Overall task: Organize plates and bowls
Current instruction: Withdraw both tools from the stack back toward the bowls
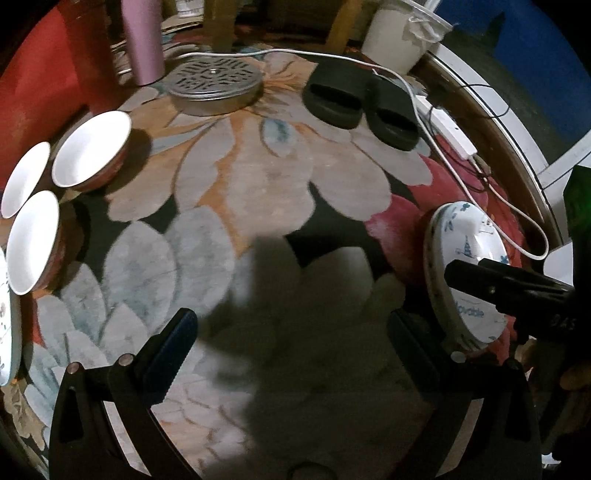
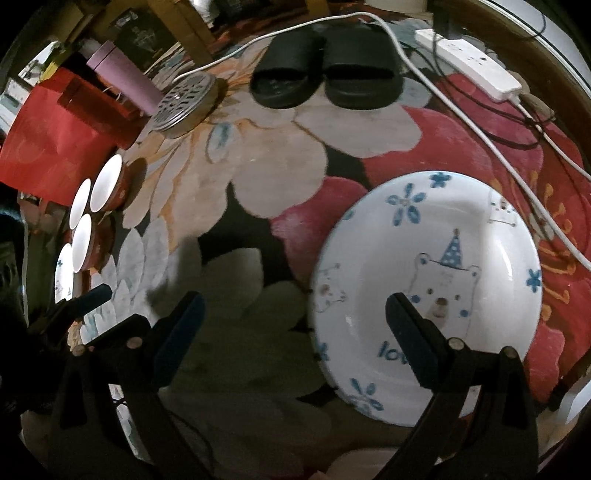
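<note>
A white plate with a blue bear print (image 2: 476,229) lies on the floral rug; it also shows in the left wrist view (image 1: 461,251) at the right. My right gripper (image 2: 295,306) is open above the plate's left rim, its right finger over the plate. My left gripper (image 1: 291,325) is open and empty over the rug. Three white bowls with red-brown outsides (image 1: 90,149) sit at the left; they also show in the right wrist view (image 2: 105,184). Another patterned plate (image 1: 7,325) peeks in at the far left.
Black slippers (image 2: 325,66), a round metal grate lid (image 1: 214,79), a pink tumbler (image 1: 144,40), a white power strip (image 2: 469,59) with cables, a white bucket (image 1: 402,33) and a red box (image 2: 51,147) ring the rug (image 1: 258,177).
</note>
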{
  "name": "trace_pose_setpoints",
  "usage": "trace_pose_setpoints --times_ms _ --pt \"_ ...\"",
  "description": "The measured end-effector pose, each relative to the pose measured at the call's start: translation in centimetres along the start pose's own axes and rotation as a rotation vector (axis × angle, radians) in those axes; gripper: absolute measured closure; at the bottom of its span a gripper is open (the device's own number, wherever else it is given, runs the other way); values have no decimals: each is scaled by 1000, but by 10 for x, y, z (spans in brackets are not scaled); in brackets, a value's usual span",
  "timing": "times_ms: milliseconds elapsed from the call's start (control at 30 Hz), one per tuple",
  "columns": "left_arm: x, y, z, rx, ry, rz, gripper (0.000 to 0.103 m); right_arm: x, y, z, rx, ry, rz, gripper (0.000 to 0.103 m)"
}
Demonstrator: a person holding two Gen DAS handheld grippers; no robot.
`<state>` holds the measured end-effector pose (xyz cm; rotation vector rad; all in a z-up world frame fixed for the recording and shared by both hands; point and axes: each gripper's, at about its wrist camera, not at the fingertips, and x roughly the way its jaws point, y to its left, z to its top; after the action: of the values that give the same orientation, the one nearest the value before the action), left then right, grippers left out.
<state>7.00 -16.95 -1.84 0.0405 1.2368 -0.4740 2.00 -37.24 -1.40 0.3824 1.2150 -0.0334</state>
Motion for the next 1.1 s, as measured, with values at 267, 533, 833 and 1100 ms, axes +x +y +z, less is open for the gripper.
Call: trace_pose_setpoints --times_ms 267,533,833,1100 --pt "-4 29 -11 -34 -5 41 1 11 26 -2 -48 21 19 4" --pt "-13 56 -20 -63 -22 76 1 22 49 -2 -99 38 14 0" --pt "-23 92 -33 -110 -30 111 1 34 82 -7 -155 58 38 0" --pt "-32 124 -46 -155 -34 140 1 46 113 -14 -207 77 47 0"
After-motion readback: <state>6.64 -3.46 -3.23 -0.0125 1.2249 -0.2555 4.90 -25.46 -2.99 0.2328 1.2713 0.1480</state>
